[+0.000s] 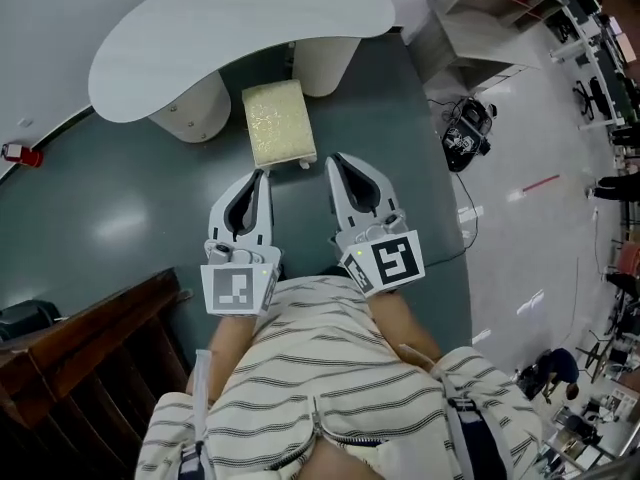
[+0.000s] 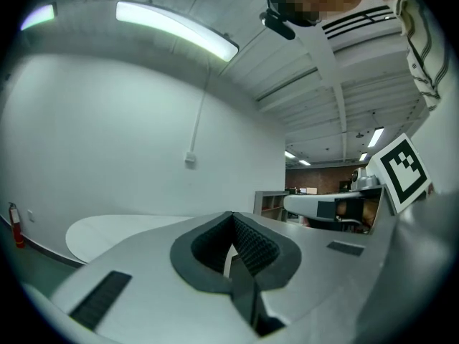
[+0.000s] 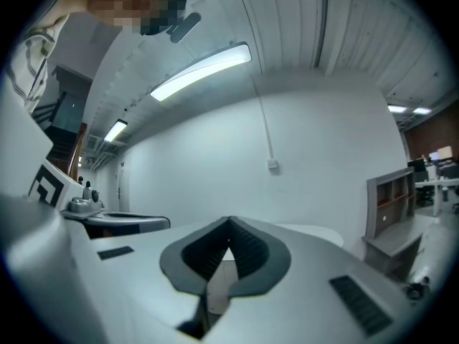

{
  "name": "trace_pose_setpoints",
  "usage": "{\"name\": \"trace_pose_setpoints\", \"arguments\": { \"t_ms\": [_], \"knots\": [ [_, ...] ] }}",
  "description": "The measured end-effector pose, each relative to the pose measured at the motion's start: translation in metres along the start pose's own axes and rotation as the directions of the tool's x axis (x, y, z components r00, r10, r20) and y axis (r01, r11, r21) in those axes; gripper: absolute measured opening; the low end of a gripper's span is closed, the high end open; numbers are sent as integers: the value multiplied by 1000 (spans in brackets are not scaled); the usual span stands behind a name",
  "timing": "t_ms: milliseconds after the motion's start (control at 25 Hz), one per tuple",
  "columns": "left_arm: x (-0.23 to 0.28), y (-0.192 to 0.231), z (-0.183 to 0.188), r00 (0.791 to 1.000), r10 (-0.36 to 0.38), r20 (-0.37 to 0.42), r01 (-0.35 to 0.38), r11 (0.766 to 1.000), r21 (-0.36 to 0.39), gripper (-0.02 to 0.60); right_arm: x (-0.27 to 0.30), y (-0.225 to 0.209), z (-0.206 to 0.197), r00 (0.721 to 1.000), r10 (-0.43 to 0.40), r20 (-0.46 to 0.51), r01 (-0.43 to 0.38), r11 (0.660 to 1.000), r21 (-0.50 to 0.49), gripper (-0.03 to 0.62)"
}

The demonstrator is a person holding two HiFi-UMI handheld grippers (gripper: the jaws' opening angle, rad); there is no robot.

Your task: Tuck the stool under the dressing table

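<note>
Now the left tongs (image 1: 262,174) and right tongs (image 1: 334,159) are hovering closed and empty just behind the stool (image 1: 279,123), sitting half under the dressing table (image 1: 240,28); pushing both near corners evenly should keep it straight.

This looks like a lab or open office hall with a mock bedroom corner staged in it. At upper centre of the head view, a white dressing table (image 1: 240,28) and stool (image 1: 278,123) sit on a dark green floor patch (image 1: 120,218). The glossy floor at right carries cabled equipment (image 1: 468,133), grey shelving (image 1: 490,18) and workstations (image 1: 600,28). A fire extinguisher (image 1: 22,154) sits by the wall at far left. In the left gripper view, a strip light (image 2: 176,29) hangs from a bare ceiling.
</note>
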State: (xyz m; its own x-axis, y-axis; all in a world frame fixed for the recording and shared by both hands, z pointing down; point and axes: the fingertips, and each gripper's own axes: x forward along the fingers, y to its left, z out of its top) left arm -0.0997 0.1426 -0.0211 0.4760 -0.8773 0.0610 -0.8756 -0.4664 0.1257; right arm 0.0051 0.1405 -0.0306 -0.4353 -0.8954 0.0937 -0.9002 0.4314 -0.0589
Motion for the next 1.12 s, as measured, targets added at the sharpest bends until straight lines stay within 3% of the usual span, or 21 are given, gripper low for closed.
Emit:
{"name": "trace_pose_setpoints", "arguments": {
  "t_ms": [320, 520, 840, 1120],
  "knots": [
    [9, 60, -16, 995, -85, -51, 83, 996, -38, 2, 47, 33, -12, 996, -87, -13, 87, 996, -8, 12],
    [18, 63, -34, 993, -96, -69, 91, 993, -74, 0, 51, 27, -31, 993, -100, -64, 100, 995, -3, 12],
    [54, 53, -56, 995, -15, -99, 8, 997, -73, 0, 71, -10, -45, 995, -40, -92, 40, 999, -6, 12],
    [92, 46, -97, 986, 66, -152, -78, 994, -71, 2, 89, -47, -88, 988, 3, -152, 3, 999, 35, 12]
  ]
}}
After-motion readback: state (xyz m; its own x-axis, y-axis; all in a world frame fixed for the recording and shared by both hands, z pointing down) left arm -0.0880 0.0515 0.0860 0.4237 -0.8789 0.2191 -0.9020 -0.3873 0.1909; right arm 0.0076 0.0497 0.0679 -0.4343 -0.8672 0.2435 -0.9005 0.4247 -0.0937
